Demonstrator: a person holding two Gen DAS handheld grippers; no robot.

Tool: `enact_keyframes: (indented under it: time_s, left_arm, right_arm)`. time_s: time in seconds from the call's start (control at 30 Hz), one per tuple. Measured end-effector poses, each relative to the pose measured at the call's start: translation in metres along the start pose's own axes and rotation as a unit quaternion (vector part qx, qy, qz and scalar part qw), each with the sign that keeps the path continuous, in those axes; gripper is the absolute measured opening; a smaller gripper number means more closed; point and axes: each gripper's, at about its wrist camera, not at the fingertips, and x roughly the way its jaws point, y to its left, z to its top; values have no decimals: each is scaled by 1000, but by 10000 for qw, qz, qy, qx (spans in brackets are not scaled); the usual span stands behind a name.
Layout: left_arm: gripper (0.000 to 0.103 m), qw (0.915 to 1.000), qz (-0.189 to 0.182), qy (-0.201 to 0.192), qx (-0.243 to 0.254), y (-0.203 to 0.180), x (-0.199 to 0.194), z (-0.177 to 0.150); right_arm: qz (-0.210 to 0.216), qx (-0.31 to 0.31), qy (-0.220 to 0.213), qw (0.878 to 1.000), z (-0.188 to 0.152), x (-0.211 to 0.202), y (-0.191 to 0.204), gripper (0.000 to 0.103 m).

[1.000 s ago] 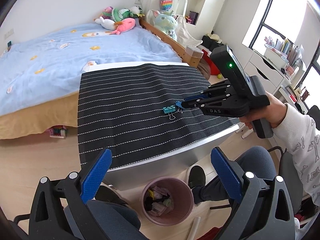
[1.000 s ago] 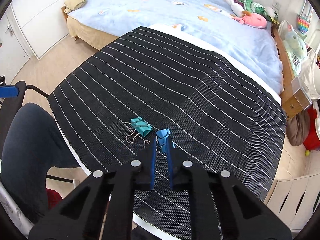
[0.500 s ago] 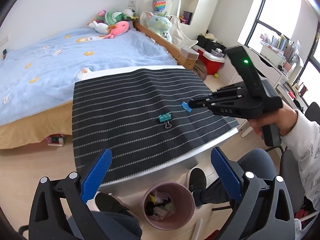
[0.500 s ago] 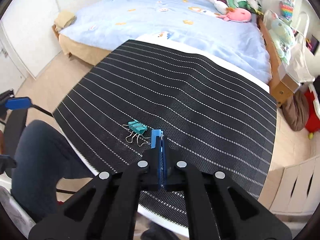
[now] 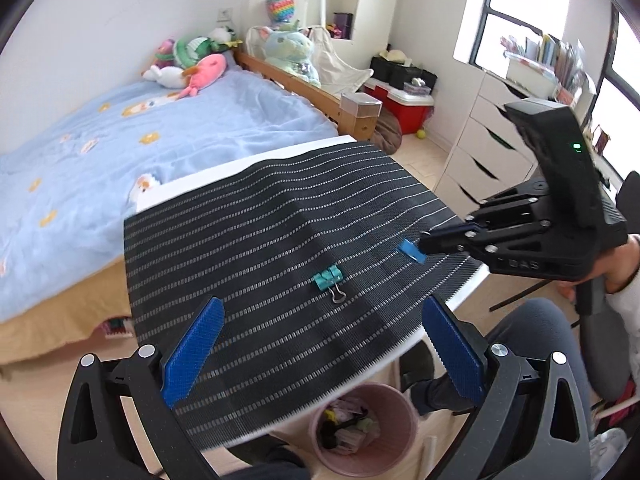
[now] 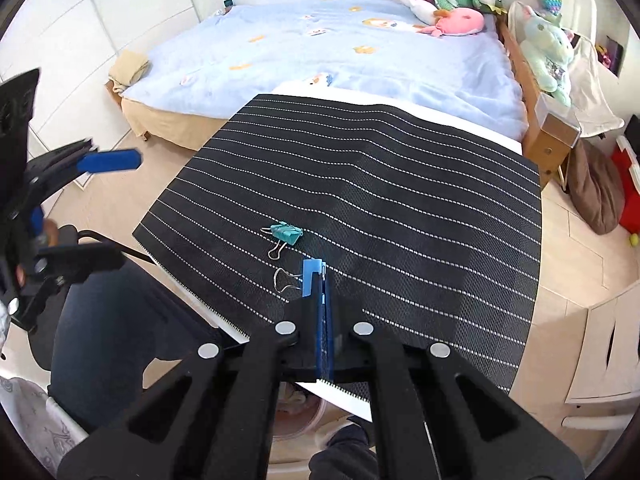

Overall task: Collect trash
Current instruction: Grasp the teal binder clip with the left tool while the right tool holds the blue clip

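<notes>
— Jaws?
— Right gripper (image 6: pixel 322 280) pinches a small blue paper scrap (image 6: pixel 311 276); left gripper (image 5: pixel 320 356) gapes, holding nothing.
— Trash?
— Scrap aloft above the black striped mat (image 5: pixel 256 240), near a teal binder clip (image 5: pixel 328 280); pink round bin (image 5: pixel 392 400) below.

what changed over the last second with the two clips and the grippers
The right gripper closed on the blue clip and lifted it off the striped mat, drawing back toward the near edge. The teal clip stayed where it lay. The left gripper stayed open and empty, shifting over the mat so the pink bin now sits partly under the table edge.
</notes>
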Motion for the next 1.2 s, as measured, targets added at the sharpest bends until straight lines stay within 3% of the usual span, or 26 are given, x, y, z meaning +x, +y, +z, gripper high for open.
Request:
enact_keyframes:
  time_s: [0.33,0.57,0.63,0.67,0.8,0.9,0.97,1.03,1.2]
  left_arm:
    - [95,9971,52,339,672,0,42,13]
    - [95,9952,72,590,775,2,74,10]
    - [84,9945,66,619,848,0,80,9]
    - [72,9938,70,672,883,-1,83,9]
    - [53,9923,79,749,982,-3,91,8]
    - [48,9916,27,782,1027,-4,94,8]
    - [36,9908,34,836,1066,-6,97,7]
    - [34,9907,6,850,1061,-6,98,8]
    - [12,9907,-42,884,1035,-7,99,8]
  right_arm:
    - [0,139,-14,9999,-10,-5,-9,1]
    - [8,201,-14,9998,-13,-4,-12,1]
    - [10,217,-6,9998,-14,-3,-12,1]
    - [13,226,-2,9997,-15,-3,-13,1]
    - [23,265,0,9996,-16,-2,-15,1]
    - [36,282,7,9996,-18,-2,-16,1]
    - [42,291,11,9996,-18,-1,-17,1]
    - [45,301,17,9995,-18,-1,-17,1]
    - [53,311,31,9995,-18,1,-18,1]
